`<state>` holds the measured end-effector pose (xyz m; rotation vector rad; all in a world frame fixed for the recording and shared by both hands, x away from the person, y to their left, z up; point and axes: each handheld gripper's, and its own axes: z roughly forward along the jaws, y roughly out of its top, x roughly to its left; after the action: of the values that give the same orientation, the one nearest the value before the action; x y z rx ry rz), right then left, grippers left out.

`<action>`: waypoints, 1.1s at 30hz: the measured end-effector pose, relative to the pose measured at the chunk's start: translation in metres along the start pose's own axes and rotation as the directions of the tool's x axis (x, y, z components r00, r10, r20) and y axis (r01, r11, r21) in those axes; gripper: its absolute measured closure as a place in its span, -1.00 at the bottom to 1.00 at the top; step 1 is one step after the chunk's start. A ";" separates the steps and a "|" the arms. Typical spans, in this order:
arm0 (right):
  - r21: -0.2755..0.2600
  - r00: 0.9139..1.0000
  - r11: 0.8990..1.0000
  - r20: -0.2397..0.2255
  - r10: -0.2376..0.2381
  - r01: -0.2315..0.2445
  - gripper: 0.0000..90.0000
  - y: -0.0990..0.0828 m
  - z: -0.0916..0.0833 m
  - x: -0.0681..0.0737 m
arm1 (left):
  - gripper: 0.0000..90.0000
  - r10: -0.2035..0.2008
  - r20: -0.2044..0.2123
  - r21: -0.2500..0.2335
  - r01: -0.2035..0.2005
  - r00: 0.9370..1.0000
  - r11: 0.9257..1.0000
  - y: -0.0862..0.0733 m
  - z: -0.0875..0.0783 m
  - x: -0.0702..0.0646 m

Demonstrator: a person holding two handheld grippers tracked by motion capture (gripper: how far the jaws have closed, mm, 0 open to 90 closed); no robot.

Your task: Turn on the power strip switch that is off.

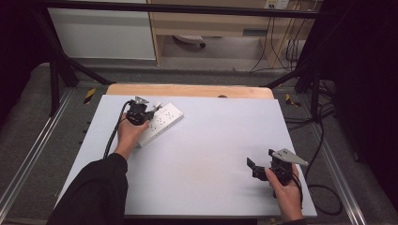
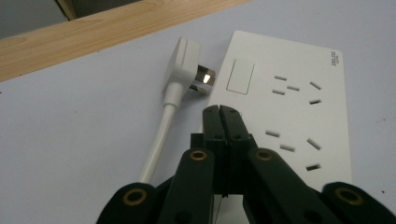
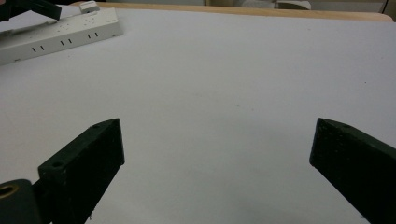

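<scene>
A white power strip (image 1: 162, 123) lies at the far left of the table, with its sockets facing up (image 2: 299, 107). A white plug (image 2: 187, 70) with bare metal prongs rests on the mat beside the strip's switch end, and its cable (image 2: 156, 149) trails back toward me. My left gripper (image 2: 219, 109) is shut with nothing between the jaws, its tips hovering at the strip's edge just short of the plug (image 1: 157, 105). A hand holds that left gripper (image 1: 145, 112) over the strip. My right gripper (image 3: 217, 140) stands wide open above bare mat at the near right (image 1: 261, 158).
A pale grey-blue mat (image 1: 211, 140) covers the table, with a wooden edge (image 1: 187, 90) along the far side. A black frame and cables stand beyond the table. From the right gripper view the power strip (image 3: 56, 30) lies far off at the upper left.
</scene>
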<state>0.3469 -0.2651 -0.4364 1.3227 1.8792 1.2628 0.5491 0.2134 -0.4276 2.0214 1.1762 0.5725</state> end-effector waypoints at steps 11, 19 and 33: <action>0.002 1.000 1.000 -0.002 -0.003 0.003 -0.92 0.000 0.000 0.000 | 1.00 -0.005 -0.011 -0.005 0.005 1.000 1.000 -0.007 -0.002 0.002; 0.001 1.000 1.000 0.000 -0.002 0.002 -0.92 0.000 0.001 0.000 | 1.00 -0.042 0.004 -0.035 0.042 0.999 0.999 -0.008 -0.003 0.002; 0.003 1.000 1.000 -0.001 -0.005 0.005 -0.92 0.000 0.000 0.000 | 1.00 -0.020 0.014 -0.055 0.020 1.000 0.998 -0.007 0.002 -0.003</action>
<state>0.3470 -0.2650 -0.4365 1.3187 1.8845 1.2592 0.5451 0.2129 -0.4342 1.9623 1.1595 0.5743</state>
